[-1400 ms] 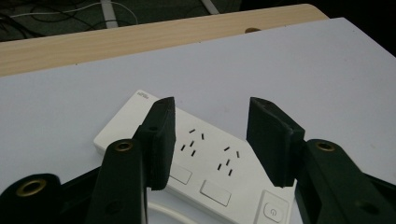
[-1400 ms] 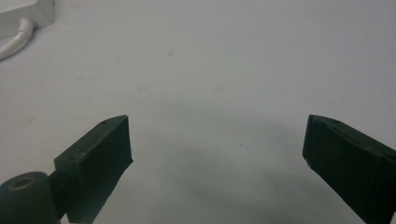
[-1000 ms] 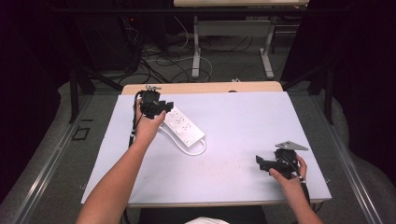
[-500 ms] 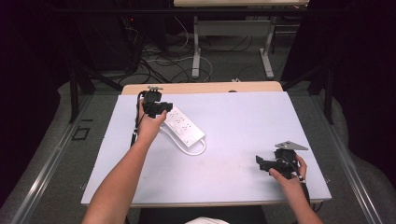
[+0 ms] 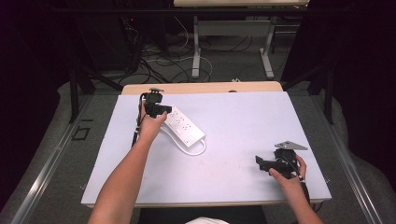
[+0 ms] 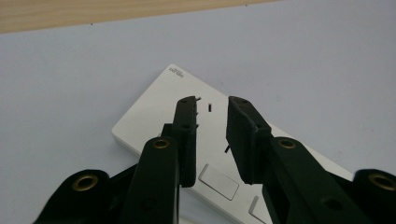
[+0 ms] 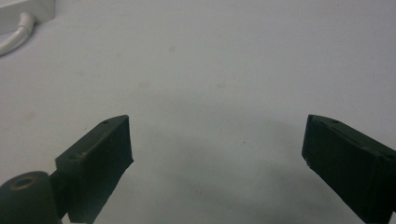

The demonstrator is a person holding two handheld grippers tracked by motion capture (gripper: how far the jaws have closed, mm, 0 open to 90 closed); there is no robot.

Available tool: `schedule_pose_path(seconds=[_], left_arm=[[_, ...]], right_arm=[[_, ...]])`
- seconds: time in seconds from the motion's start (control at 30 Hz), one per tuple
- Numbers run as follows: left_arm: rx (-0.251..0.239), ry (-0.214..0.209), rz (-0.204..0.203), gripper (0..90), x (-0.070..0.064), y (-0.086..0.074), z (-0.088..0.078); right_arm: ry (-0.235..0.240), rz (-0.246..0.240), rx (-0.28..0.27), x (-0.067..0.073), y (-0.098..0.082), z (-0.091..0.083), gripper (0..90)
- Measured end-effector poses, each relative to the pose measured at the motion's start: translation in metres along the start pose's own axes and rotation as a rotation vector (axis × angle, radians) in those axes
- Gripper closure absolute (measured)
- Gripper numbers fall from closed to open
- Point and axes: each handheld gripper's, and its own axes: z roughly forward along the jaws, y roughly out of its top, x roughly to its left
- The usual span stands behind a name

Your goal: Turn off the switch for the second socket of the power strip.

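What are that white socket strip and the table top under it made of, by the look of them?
The power strip looks like smooth white moulded plastic, with crisp edges and a faint sheen. The table top seems a matte pale laminate or coated board; its bare far edge looks like light wood.

Table (image 5: 243,121) evenly, brightly lit from above; surroundings dark; soft shadow under blurred near jaws; high view grainy.

My left gripper (image 5: 156,108) hangs over the far end of the white power strip (image 5: 185,129), which lies slantwise on the pale table (image 5: 233,121) with its cord looped beside it. My right gripper (image 5: 271,163) rests well apart, near the table's right front corner.
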Motion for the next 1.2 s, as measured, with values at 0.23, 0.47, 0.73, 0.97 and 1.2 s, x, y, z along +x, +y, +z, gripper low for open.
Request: schedule_pose_path(seconds=[0.23, 0.47, 0.73, 0.97, 1.2], left_arm=[[0.045, -0.002, -0.007, 75.6, 0.002, -0.001, 0.004], [0.085, -0.007, -0.012, 76.0, 0.003, -0.002, 0.010], [0.125, 0.001, -0.012, 76.8, 0.003, -0.005, 0.016], [0.146, -0.008, -0.017, 77.6, 0.003, -0.006, 0.018], [0.157, -0.008, -0.013, 78.7, 0.002, -0.008, 0.021]], right_arm=[[0.002, -0.005, 0.001, -0.001, 0.000, 0.000, 7.9], [0.004, -0.008, 0.002, -0.001, 0.000, 0.000, 8.1], [0.006, -0.007, 0.002, -0.001, 0.000, 0.000, 8.5], [0.006, -0.011, 0.003, -0.001, 0.000, 0.000, 8.8], [0.006, -0.009, 0.003, -0.001, 0.000, 0.000, 9.1]])
